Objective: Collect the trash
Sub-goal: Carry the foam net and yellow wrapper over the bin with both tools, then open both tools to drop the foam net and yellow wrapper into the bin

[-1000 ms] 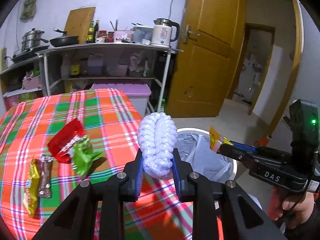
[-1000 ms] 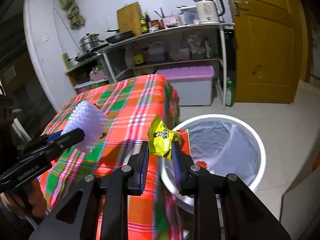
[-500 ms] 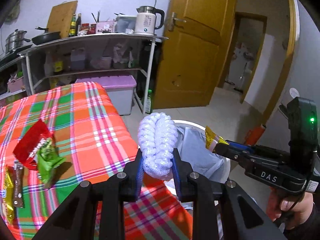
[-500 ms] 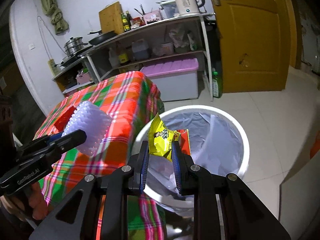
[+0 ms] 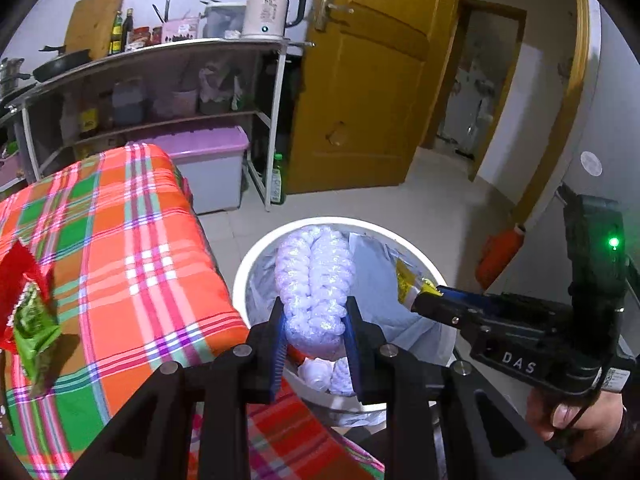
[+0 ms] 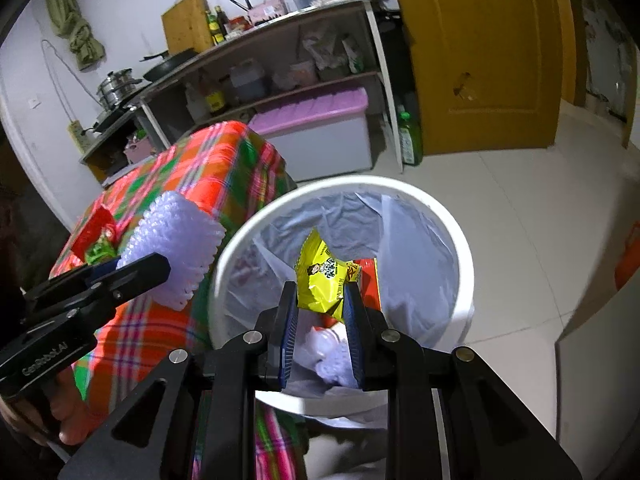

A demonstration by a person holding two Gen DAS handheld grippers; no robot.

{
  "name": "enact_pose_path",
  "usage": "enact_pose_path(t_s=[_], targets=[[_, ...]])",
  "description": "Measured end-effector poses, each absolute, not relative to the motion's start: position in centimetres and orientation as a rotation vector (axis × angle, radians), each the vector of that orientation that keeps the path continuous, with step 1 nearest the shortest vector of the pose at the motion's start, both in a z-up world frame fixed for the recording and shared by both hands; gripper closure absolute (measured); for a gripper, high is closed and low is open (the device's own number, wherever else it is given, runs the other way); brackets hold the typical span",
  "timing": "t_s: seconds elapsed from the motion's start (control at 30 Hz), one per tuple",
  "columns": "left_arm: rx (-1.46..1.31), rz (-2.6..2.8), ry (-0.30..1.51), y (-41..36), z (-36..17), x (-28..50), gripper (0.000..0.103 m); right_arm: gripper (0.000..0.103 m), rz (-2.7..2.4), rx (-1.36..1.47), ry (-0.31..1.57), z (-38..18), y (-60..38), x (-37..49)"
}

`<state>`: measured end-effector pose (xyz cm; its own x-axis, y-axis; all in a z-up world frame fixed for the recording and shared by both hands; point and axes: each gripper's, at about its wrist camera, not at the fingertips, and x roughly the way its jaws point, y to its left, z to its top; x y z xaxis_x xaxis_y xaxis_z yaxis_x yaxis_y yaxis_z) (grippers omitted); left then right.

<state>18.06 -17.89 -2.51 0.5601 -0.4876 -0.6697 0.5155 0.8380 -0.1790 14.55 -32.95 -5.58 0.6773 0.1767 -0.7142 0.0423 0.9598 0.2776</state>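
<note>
My left gripper (image 5: 314, 322) is shut on a white foam fruit net (image 5: 314, 280) and holds it over the white trash bin (image 5: 256, 256), which has a grey liner. My right gripper (image 6: 320, 304) is shut on a yellow snack wrapper (image 6: 322, 280), also above the bin's (image 6: 460, 248) mouth. In the left wrist view the right gripper (image 5: 418, 300) comes in from the right with the wrapper (image 5: 406, 286). The right wrist view shows the left gripper (image 6: 160, 268) and the foam net (image 6: 176, 240) at the bin's left rim. White and red trash lies inside the bin.
A table with an orange-green plaid cloth (image 5: 120, 248) stands left of the bin; red and green wrappers (image 5: 28, 304) lie on it. Behind are a metal shelf (image 5: 160, 80), a purple-lidded box (image 5: 212, 168), a green bottle (image 6: 410, 140) and a yellow door (image 5: 368, 80).
Both grippers have moved from over the table edge to above the bin and sunk toward it. Each keeps its grip on its piece of trash.
</note>
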Motion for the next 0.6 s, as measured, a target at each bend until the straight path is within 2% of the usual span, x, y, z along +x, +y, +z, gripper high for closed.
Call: enact_pose_path(t_s=[0.23,0.3,0.33,0.37,0.6], targets=[[0.04,-0.6,0.83,-19.0,-3.9,19.6,0.075,0.078,0.067,0.304,0.874,-7.0,-33.7,15.4],[0.033,-0.598,0.853,-19.2,-4.2,20.1,0.072,0.073,0.061,0.306,0.88,-7.2,-33.7,15.7],[0.023,-0.6,0.865,-19.2,-4.4,20.4,0.07,0.065,0.06,0.308,0.88,-7.3,-33.8,15.7],[0.018,-0.6,0.872,-19.2,-4.5,20.6,0.068,0.061,0.059,0.311,0.88,-7.4,-33.9,15.8],[-0.005,-0.593,0.886,-19.0,-4.9,21.0,0.059,0.061,0.047,0.319,0.871,-7.3,-34.1,15.5]])
